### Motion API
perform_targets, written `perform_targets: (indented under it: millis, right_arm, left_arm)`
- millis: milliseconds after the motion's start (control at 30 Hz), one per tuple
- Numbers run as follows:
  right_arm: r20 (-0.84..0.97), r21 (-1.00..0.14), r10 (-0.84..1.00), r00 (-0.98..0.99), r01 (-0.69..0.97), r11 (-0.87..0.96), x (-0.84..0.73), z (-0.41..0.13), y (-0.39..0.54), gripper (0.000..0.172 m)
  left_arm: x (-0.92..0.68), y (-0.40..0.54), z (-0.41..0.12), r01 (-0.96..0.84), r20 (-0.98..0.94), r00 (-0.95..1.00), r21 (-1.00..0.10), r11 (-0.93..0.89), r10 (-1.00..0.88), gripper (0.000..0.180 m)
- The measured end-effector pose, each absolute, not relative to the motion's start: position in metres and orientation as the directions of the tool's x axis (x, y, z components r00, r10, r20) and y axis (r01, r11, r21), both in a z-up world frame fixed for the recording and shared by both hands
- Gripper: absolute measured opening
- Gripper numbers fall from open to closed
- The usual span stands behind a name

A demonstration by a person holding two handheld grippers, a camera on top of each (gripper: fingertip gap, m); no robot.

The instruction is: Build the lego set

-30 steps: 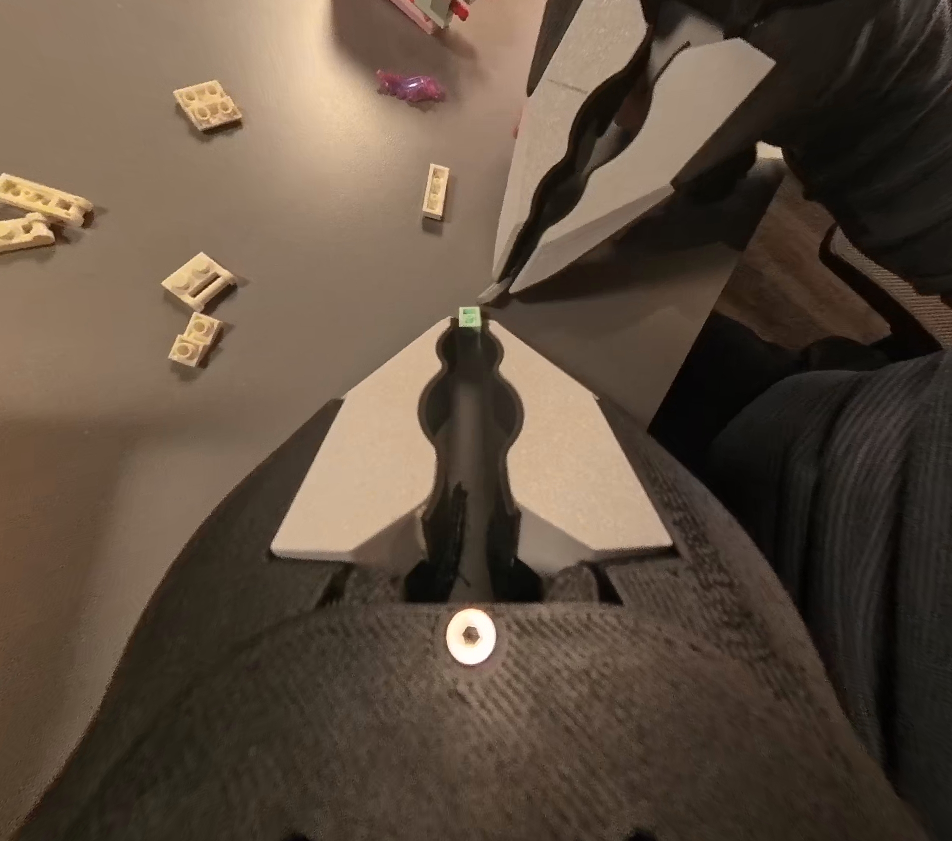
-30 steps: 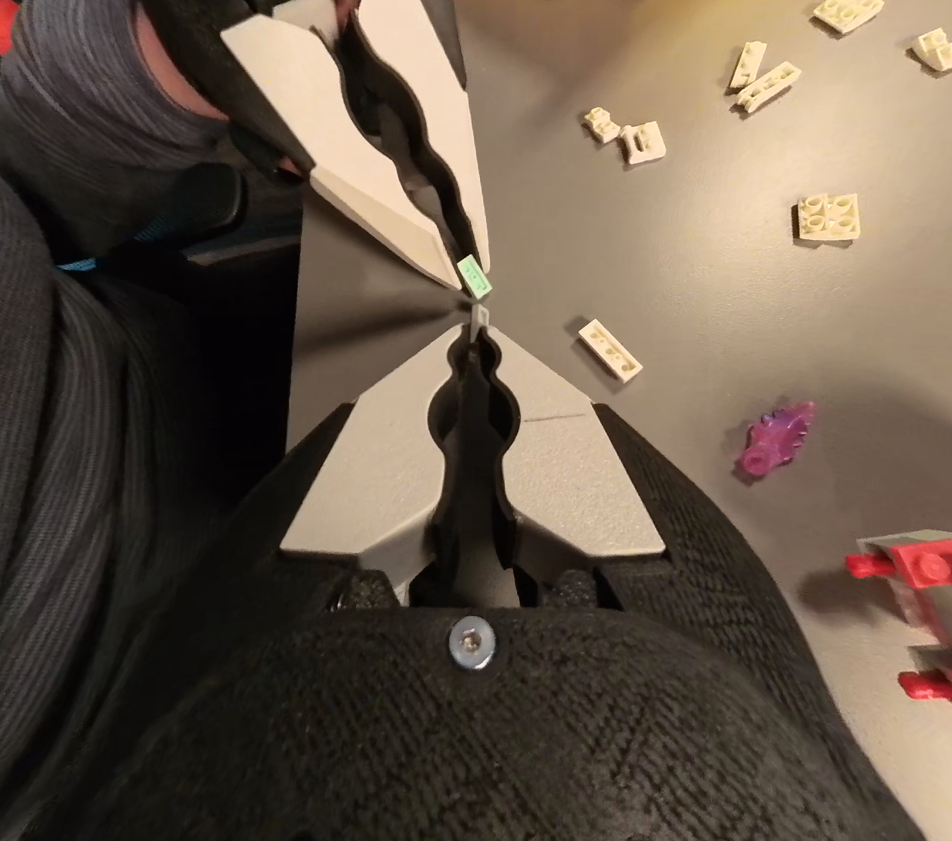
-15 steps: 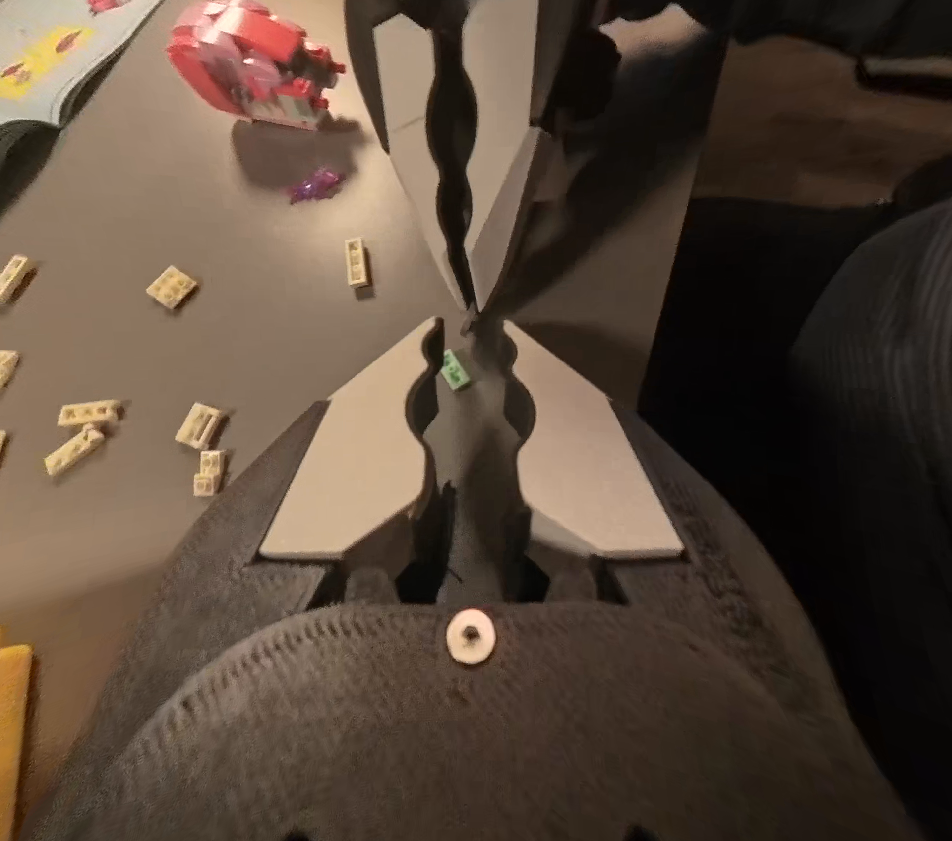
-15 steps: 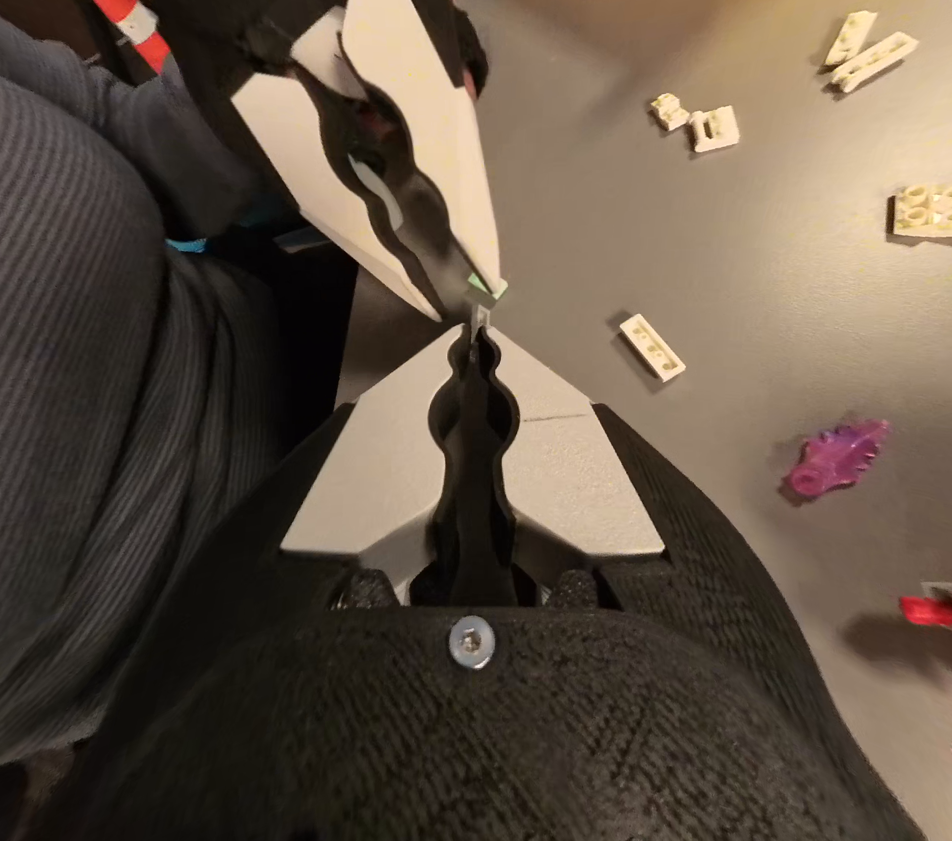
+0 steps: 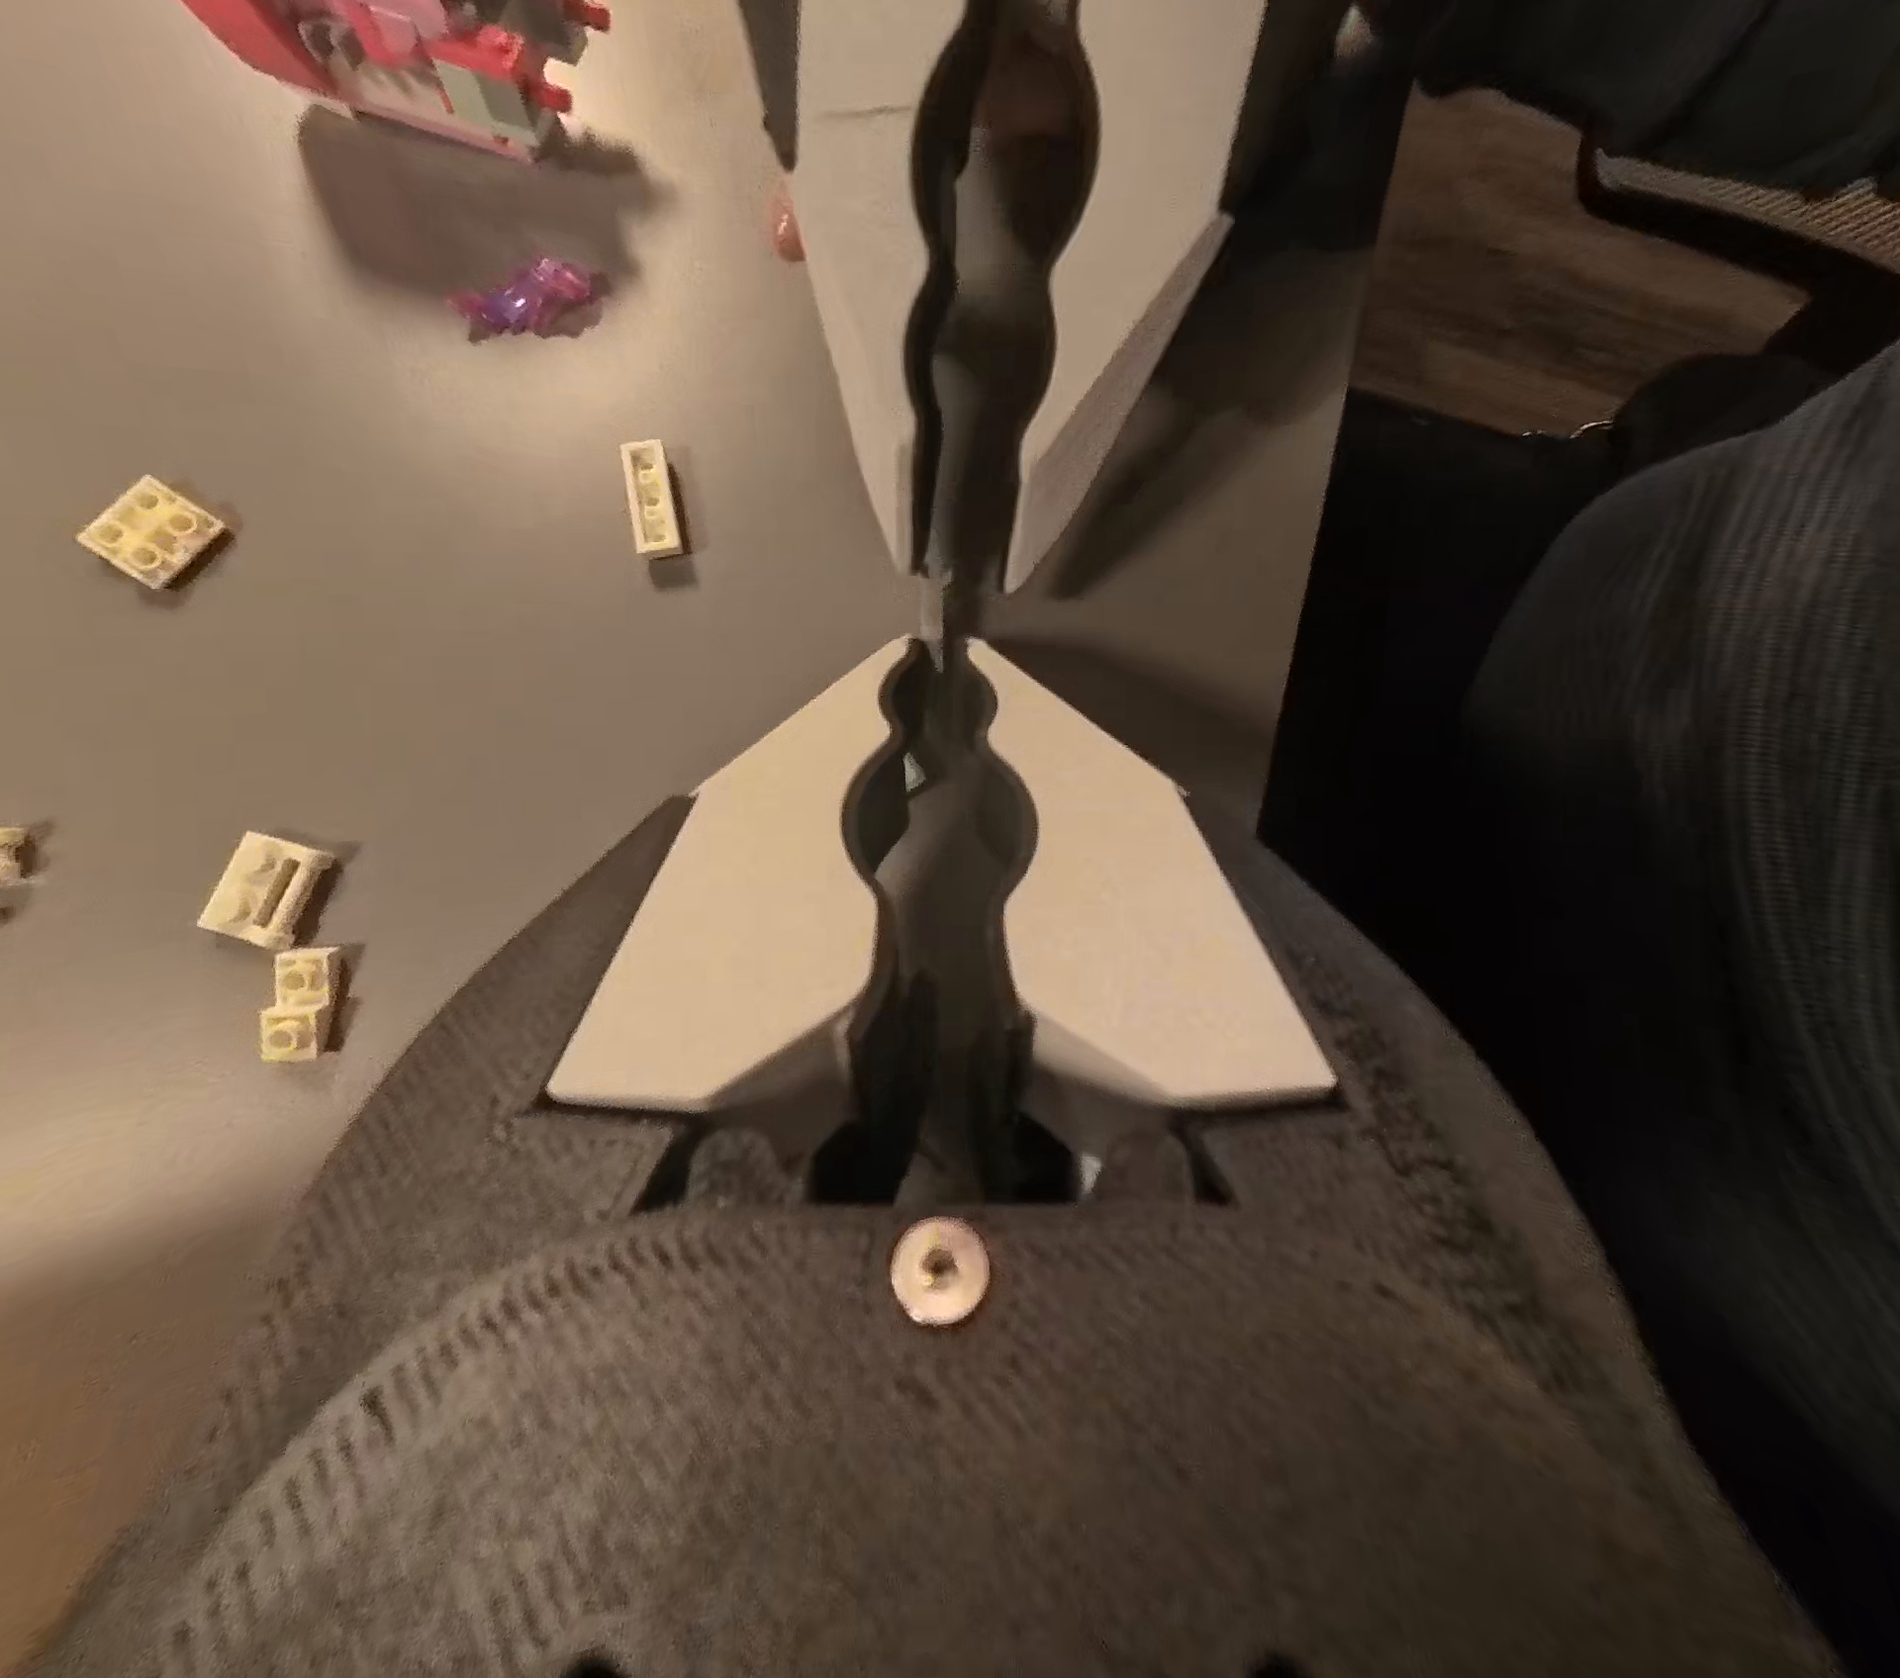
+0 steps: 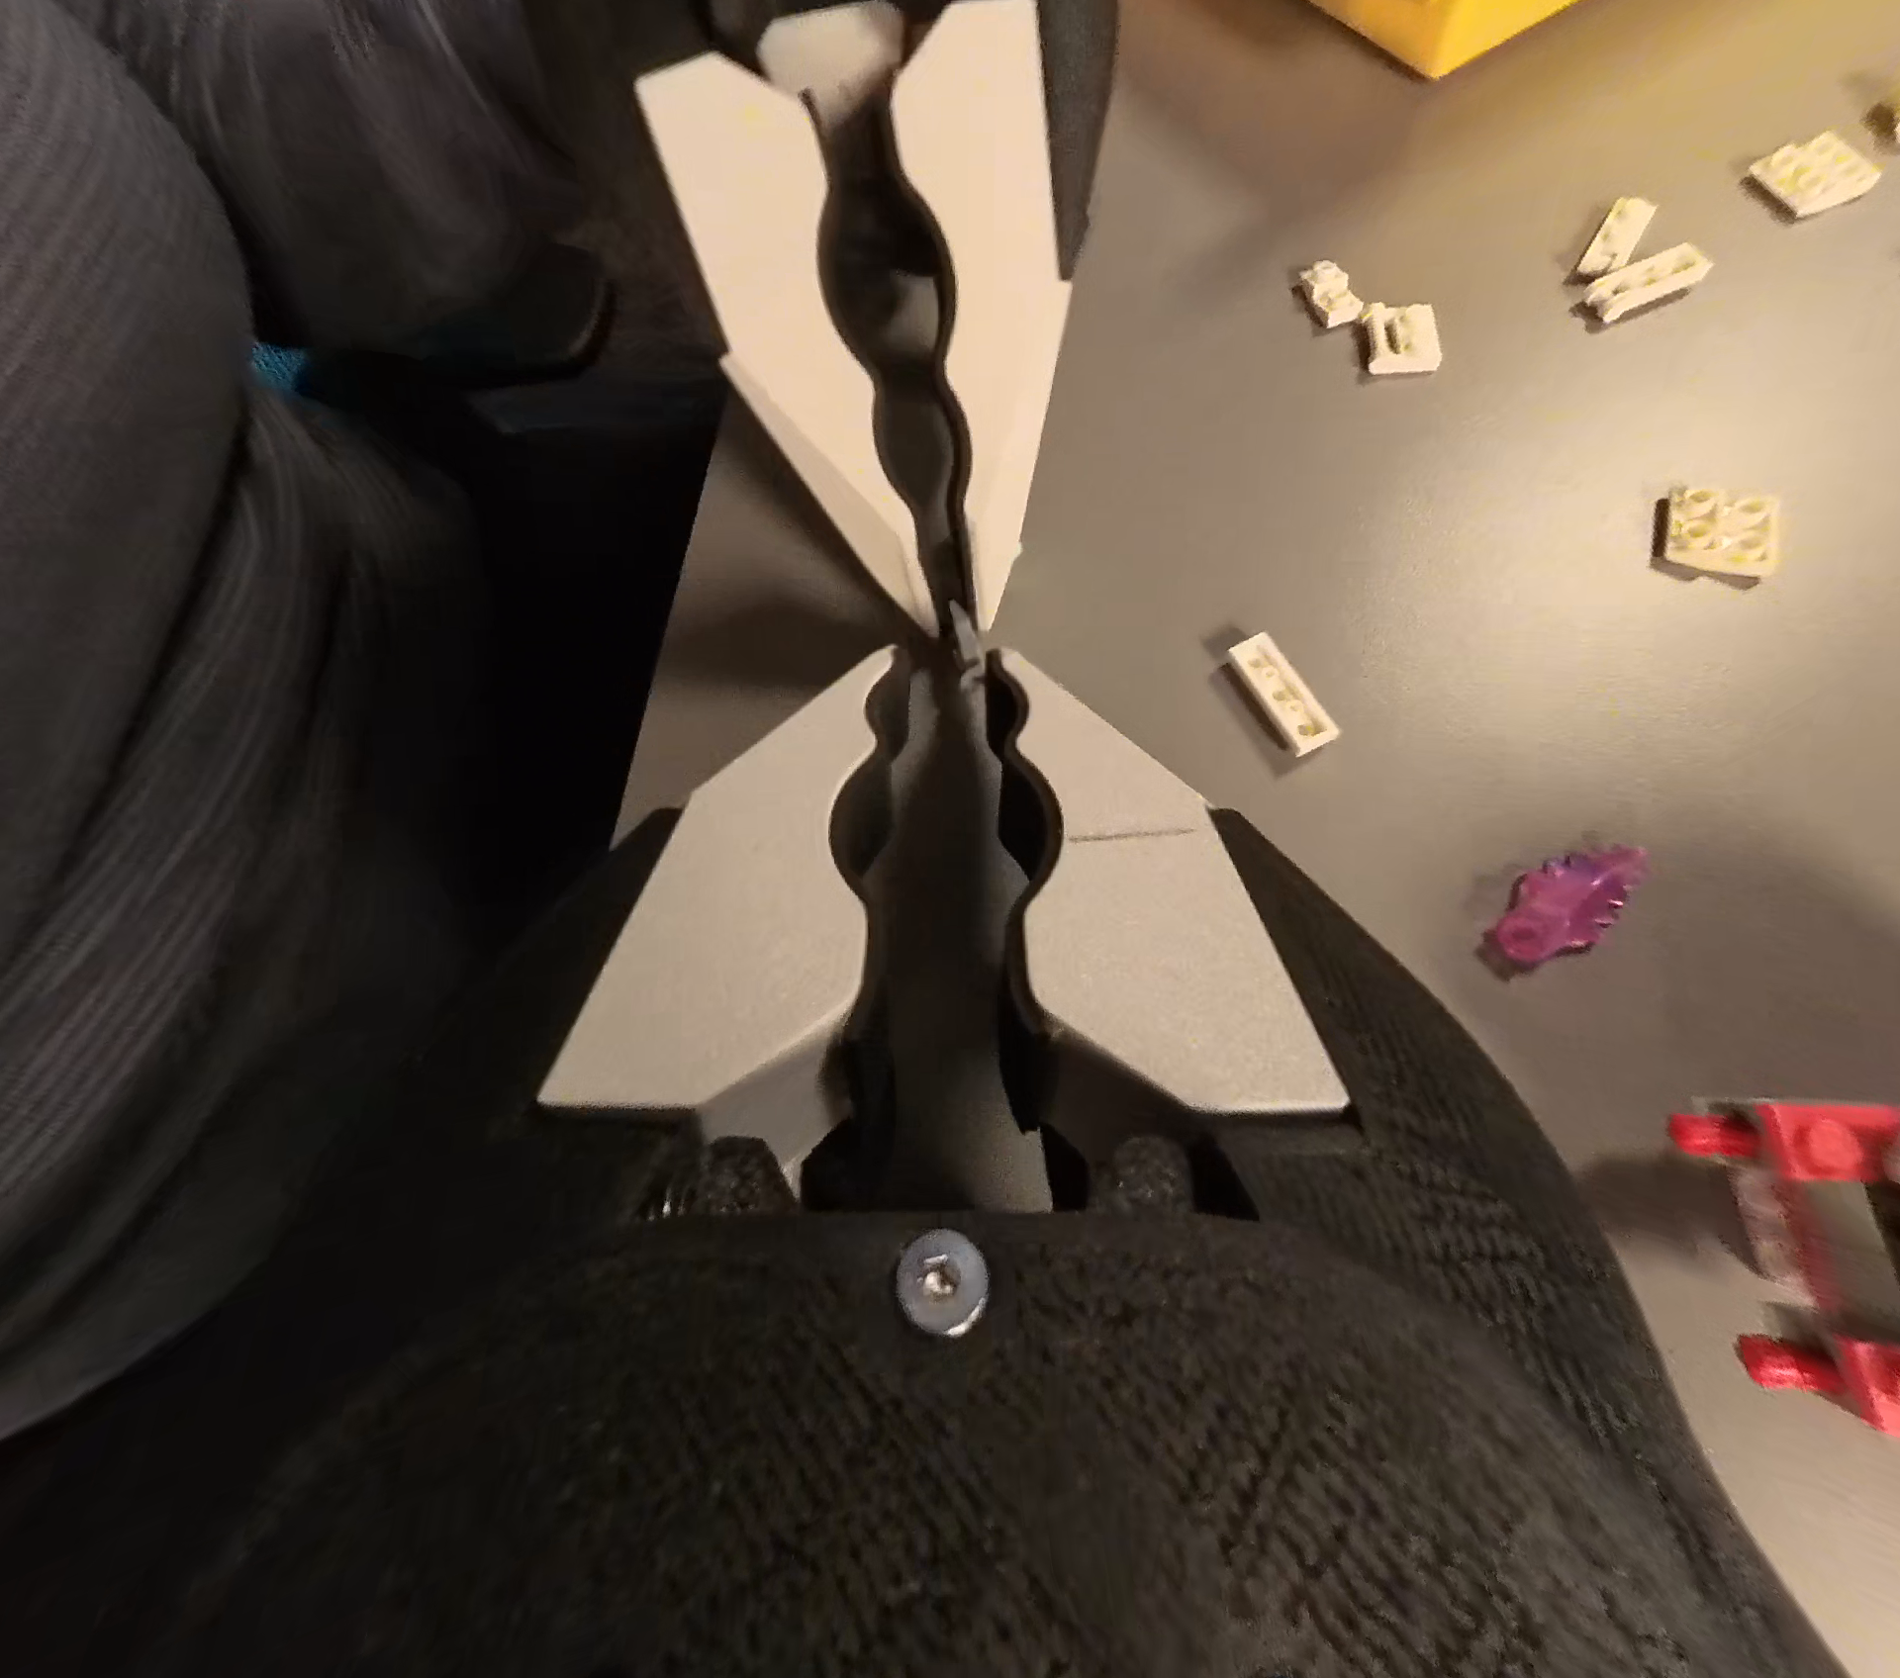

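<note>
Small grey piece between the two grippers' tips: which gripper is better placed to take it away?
Left, probably. The left gripper has its fingertips closed on the small grey piece, while the right gripper has its jaws standing apart at it.

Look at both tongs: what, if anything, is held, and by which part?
The left tongs pinch a small grey piece by one end, at their tips. The right tongs stand open around its other end.

The left gripper (image 5: 938, 652) meets the right gripper (image 5: 956, 575) tip to tip, a small grey piece (image 5: 934, 616) between them. Cream bricks (image 5: 654, 495) dot the surface (image 5: 411, 652) on the left.
</note>
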State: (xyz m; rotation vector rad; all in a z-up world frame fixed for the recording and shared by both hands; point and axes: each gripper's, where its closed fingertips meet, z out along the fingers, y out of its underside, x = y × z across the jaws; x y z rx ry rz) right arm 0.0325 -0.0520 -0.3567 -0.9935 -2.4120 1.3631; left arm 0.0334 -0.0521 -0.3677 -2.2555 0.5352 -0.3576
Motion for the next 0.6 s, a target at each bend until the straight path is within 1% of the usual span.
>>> perform_targets:
  millis: [167,267,467,500,533,600]
  right_arm:
    - [-0.039,-0.819,0.634,-0.772,0.388,0.423,0.032,-0.358,-0.053,0.008]
    - [-0.034,-0.807,0.621,-0.783,0.388,0.445,0.032,-0.361,-0.054,0.009]
    - [-0.04,-0.797,0.624,-0.78,0.402,0.451,0.03,-0.364,-0.053,0.002]
    - [-0.042,-0.797,0.626,-0.779,0.404,0.448,0.03,-0.364,-0.053,0.002]
    - [-0.045,-0.797,0.626,-0.779,0.405,0.447,0.03,-0.364,-0.053,0.002]
    - [-0.048,-0.798,0.627,-0.777,0.408,0.444,0.03,-0.364,-0.053,0.002]
  left_arm:
    - [0.034,-0.053,-0.368,-0.289,0.098,0.857,-0.721,-0.63,-0.506,0.004]
    - [0.035,-0.053,-0.368,-0.325,0.088,0.845,-0.698,-0.638,-0.527,0.004]
    - [0.034,-0.052,-0.369,-0.334,0.09,0.844,-0.683,-0.65,-0.528,0.005]
    - [0.03,-0.05,-0.368,-0.321,0.079,0.86,-0.686,-0.653,-0.505,0.01]
    - [0.026,-0.05,-0.368,-0.31,0.063,0.877,-0.684,-0.66,-0.477,0.022]
    - [0.019,-0.054,-0.366,-0.299,0.031,0.899,-0.686,-0.663,-0.437,0.039]
